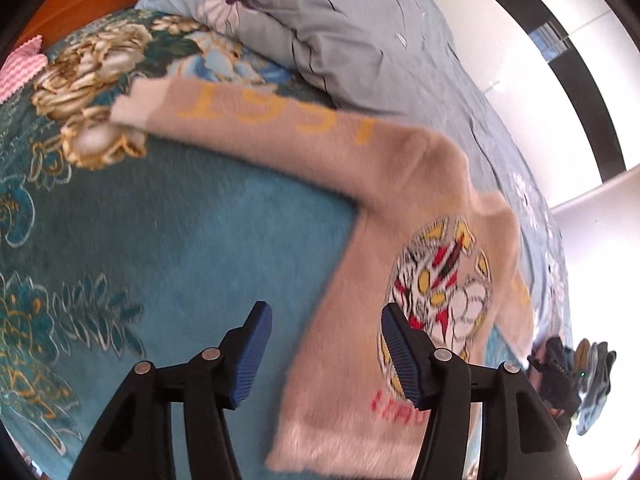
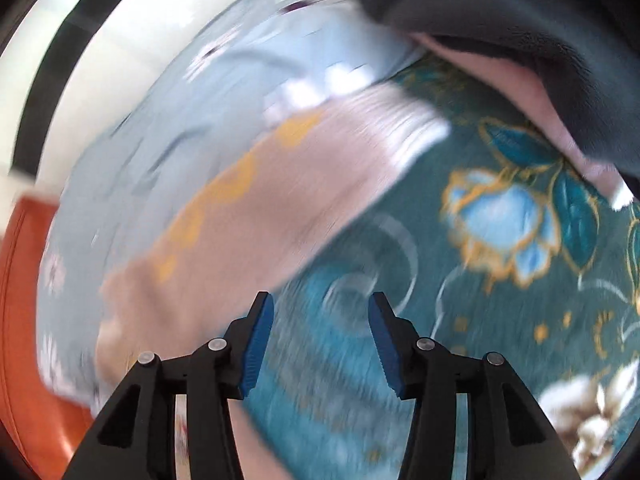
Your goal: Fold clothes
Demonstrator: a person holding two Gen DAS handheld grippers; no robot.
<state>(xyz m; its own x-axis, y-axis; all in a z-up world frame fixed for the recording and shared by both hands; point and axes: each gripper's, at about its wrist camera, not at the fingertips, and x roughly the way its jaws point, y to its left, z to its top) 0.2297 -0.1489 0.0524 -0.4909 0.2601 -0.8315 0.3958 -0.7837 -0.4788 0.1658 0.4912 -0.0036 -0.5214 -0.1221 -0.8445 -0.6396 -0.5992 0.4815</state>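
Note:
A fuzzy beige sweater (image 1: 404,216) with a colourful printed chest and yellow digits on its sleeve lies spread on the teal floral blanket (image 1: 180,232). One sleeve (image 1: 256,116) stretches up left. My left gripper (image 1: 326,312) is open and empty, hovering over the sweater's side edge near the hem. In the right wrist view the other sleeve (image 2: 256,200), with its pale cuff (image 2: 400,128), lies slantwise and blurred. My right gripper (image 2: 320,308) is open and empty above the blanket (image 2: 500,280), just right of that sleeve.
A grey-blue flowered duvet (image 1: 340,32) is bunched behind the sweater. A pink knitted item (image 1: 20,66) sits at the far left. Dark clothes (image 1: 568,380) are piled at the right edge. A dark garment with pink lining (image 2: 520,52) lies at the top right in the right wrist view.

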